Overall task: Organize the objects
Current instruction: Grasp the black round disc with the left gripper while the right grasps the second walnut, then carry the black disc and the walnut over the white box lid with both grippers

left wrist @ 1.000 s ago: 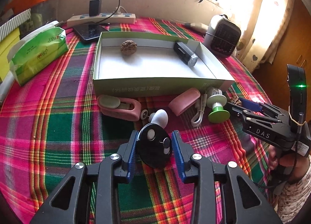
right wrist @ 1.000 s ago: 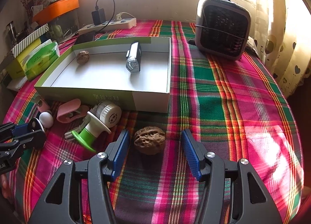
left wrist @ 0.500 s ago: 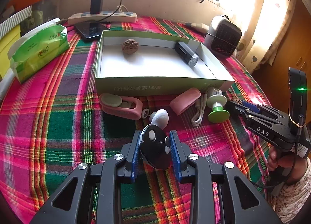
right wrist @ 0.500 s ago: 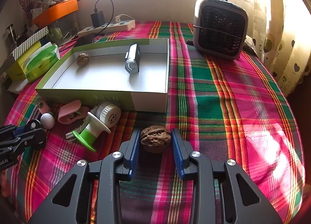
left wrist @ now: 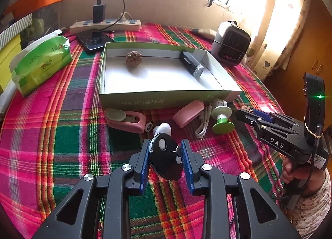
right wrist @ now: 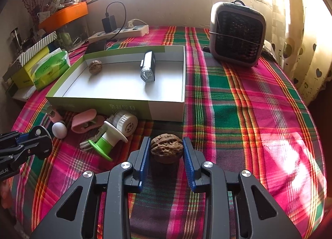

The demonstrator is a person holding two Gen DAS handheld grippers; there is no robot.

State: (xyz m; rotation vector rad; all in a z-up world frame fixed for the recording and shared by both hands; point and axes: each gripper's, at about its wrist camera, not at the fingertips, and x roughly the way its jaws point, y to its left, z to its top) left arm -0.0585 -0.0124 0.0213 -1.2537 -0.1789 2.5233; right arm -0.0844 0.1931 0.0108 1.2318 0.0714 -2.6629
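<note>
My left gripper [left wrist: 165,157] is shut on a black round disc with white buttons [left wrist: 164,159], held just above the plaid cloth. My right gripper [right wrist: 167,151] is shut on a brown walnut [right wrist: 166,148]; both blue pads press its sides. In the left wrist view the right gripper [left wrist: 247,112] shows at the right with the walnut tip at its front. An open green-and-white box [right wrist: 166,109] lies behind, holding a second walnut [right wrist: 95,66] and a black bike light [right wrist: 148,69].
In front of the box lie pink clips [left wrist: 124,119] [left wrist: 188,112], a white egg-shaped piece [left wrist: 164,129], a white cable [left wrist: 202,123] and a green-and-white plunger [right wrist: 108,139]. A small grey fan [right wrist: 237,33], a power strip [right wrist: 118,32], a phone [left wrist: 94,38] and tissue packs [left wrist: 40,62] ring the table.
The right gripper closed from wide open onto the walnut. The left gripper closed a little tighter on the black disc. Neither hand shifted much.
</note>
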